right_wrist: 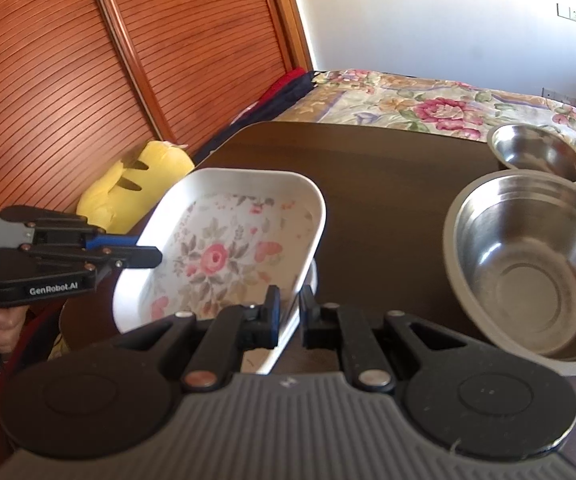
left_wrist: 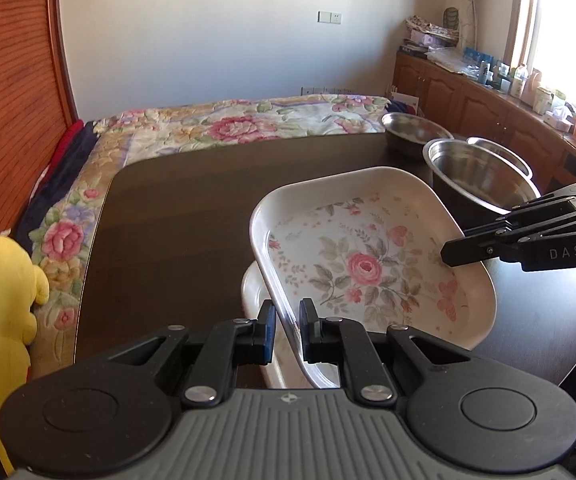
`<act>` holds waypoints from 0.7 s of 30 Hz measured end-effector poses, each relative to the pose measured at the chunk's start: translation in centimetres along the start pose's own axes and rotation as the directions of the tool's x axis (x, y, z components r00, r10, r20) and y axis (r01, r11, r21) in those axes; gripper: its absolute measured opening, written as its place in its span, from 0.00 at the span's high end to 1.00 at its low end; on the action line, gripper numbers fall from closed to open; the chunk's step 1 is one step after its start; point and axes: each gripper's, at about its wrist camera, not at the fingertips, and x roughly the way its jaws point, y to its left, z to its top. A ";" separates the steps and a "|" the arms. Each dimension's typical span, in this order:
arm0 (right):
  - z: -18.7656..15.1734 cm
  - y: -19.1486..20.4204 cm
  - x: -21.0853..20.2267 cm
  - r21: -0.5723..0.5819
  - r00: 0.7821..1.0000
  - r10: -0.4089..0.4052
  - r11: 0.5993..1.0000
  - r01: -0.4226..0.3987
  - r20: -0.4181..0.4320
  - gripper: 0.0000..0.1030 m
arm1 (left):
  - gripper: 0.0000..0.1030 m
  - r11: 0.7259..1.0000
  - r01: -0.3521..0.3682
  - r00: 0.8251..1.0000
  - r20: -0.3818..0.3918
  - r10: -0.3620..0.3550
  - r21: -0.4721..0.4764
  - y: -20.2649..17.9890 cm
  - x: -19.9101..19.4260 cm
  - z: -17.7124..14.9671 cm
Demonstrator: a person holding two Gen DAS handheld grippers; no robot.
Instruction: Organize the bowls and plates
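Left gripper point(left_wrist: 288, 322), angled downward, jaws clamped on the near rim of the white rectangular melamine tray with a pink rose print point(left_wrist: 367, 256). Right gripper point(right_wrist: 289, 312), same downward tilt, pinches the opposite rim. Tray is tilted, above a second white dish point(left_wrist: 254, 300) on the dark wooden table point(left_wrist: 176, 216). Beyond: large stainless steel bowl point(right_wrist: 527, 264), then smaller steel bowl point(right_wrist: 535, 154).

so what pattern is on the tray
Pink roses with grey-green leaves on the white tray; clearest in the left wrist view.
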 end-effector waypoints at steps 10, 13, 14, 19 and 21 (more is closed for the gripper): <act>-0.4 0.3 0.3 -0.015 1.000 0.010 1.000 -0.010 -0.018 0.89 | 0.86 1.000 -0.008 1.000 -0.012 0.007 -0.013 0.7 0.6 -0.6; -0.5 0.4 0.6 -0.020 1.000 0.002 1.000 -0.002 -0.022 0.89 | 0.86 1.000 -0.014 1.000 -0.015 0.013 -0.017 0.7 1.0 -0.8; -0.5 0.5 0.7 -0.020 1.000 0.000 1.000 0.000 -0.023 0.89 | 0.86 1.000 -0.017 1.000 -0.016 0.017 -0.018 0.7 1.1 -0.8; -0.7 0.8 1.1 -0.016 1.000 -0.022 1.000 0.021 -0.019 0.89 | 0.86 0.999 -0.035 0.999 -0.016 0.035 -0.005 0.5 1.5 -0.9; -0.9 0.9 1.2 -0.018 1.000 -0.025 1.000 0.024 -0.016 0.89 | 0.86 0.999 -0.035 0.999 -0.016 0.035 -0.005 0.6 1.5 -1.0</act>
